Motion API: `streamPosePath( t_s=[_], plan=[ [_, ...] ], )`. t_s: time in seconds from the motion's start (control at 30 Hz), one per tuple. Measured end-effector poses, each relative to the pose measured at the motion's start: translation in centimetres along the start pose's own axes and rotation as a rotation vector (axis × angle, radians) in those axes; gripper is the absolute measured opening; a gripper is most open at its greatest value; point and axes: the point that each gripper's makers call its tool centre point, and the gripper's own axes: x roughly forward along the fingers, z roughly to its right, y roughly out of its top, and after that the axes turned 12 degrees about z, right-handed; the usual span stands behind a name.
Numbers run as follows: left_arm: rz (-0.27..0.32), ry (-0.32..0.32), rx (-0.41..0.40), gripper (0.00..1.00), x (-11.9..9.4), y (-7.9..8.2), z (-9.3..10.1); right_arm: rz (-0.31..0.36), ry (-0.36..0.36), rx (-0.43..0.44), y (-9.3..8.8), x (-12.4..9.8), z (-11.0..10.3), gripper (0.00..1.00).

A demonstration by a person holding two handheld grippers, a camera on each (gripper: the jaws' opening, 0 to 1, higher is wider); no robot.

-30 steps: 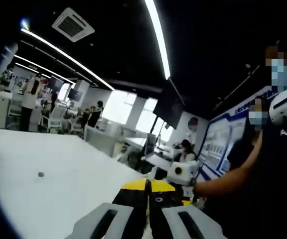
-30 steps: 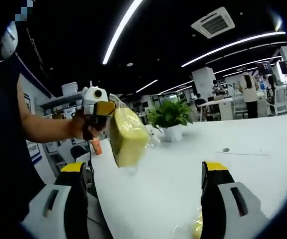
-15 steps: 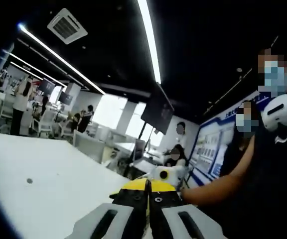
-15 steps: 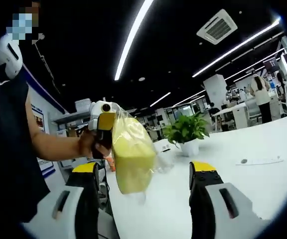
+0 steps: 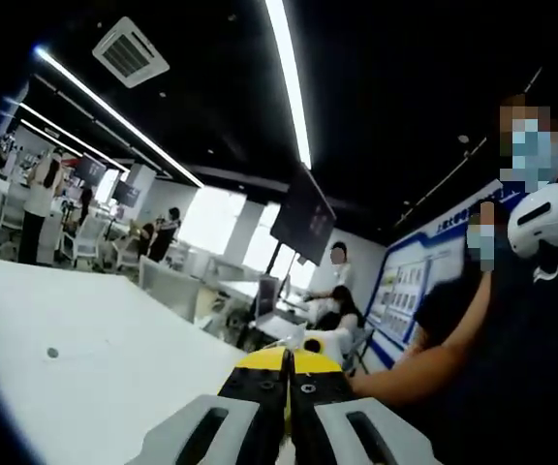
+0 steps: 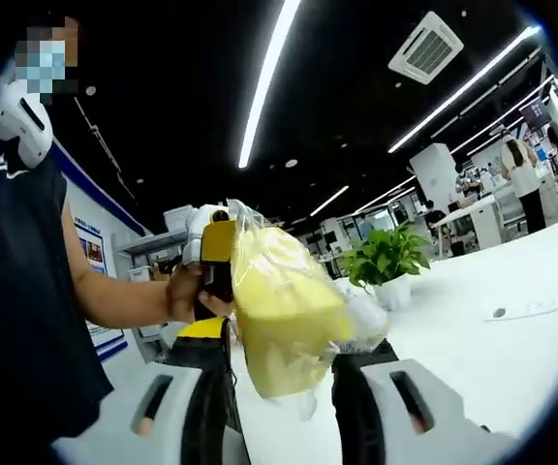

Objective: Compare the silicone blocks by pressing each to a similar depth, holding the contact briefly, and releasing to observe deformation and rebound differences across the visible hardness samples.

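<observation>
Standing beside the white table [image 6: 511,358], I am watching the person lifting a yellow silicone block in a clear plastic bag [image 6: 284,310] into the air. In the right gripper view, left of centre, the left gripper [image 6: 216,254] is pinching the bag's top corner, with the person's hand [image 6: 184,291] wrapped round its handle; the block is hanging below it, at the middle of the frame. The right gripper [image 6: 279,387] is rising from the bottom edge, its jaws standing a little apart on either side of the block's lower part; I cannot tell whether they are touching it. Further right, a potted plant [image 6: 387,266] is standing on the table.

In the left gripper view, the left gripper's jaws are pressed together at bottom centre.

The block looks soft and light, and the film slippery; I would judge a squeeze across its broad faces safest.

Compared with half a second ago, the right jaws are standing closer together and the block is sitting lower between them.
</observation>
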Motion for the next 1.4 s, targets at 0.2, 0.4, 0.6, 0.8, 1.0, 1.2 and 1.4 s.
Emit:
streamPosePath(
  t_s=[0.2,0.4,0.6,0.8,1.0,1.2,1.4],
  plan=[
    [0.001,0.018,0.012,0.00,-0.5,-0.1,0.2,-0.030,0.028,0.036,-0.2,0.1,-0.8,0.23],
    [-0.030,0.032,-0.002,0.00,-0.9,0.0,0.4,-0.073,0.028,0.047,-0.3,0.2,-1.3,0.15],
    [-0.025,0.026,0.052,0.00,-0.7,0.4,0.4,-0.103,0.006,0.059,0.2,0.4,-1.1,0.10],
    [-0.007,0.020,0.070,0.00,-0.6,0.7,0.5,-0.127,-0.007,0.068,0.6,0.4,-1.1,0.06],
    [-0.041,0.037,0.070,0.00,-0.9,0.5,0.3,-0.154,-0.012,0.042,0.2,0.4,-0.9,0.04],
    [-0.055,0.035,0.105,0.00,-1.2,0.7,-0.1,-0.165,-0.017,0.044,0.1,0.8,-0.6,0.03],
    [-0.044,0.038,0.136,0.00,-1.0,1.1,-0.2,-0.168,-0.022,0.057,0.5,1.0,-0.5,0.03]
  ],
)
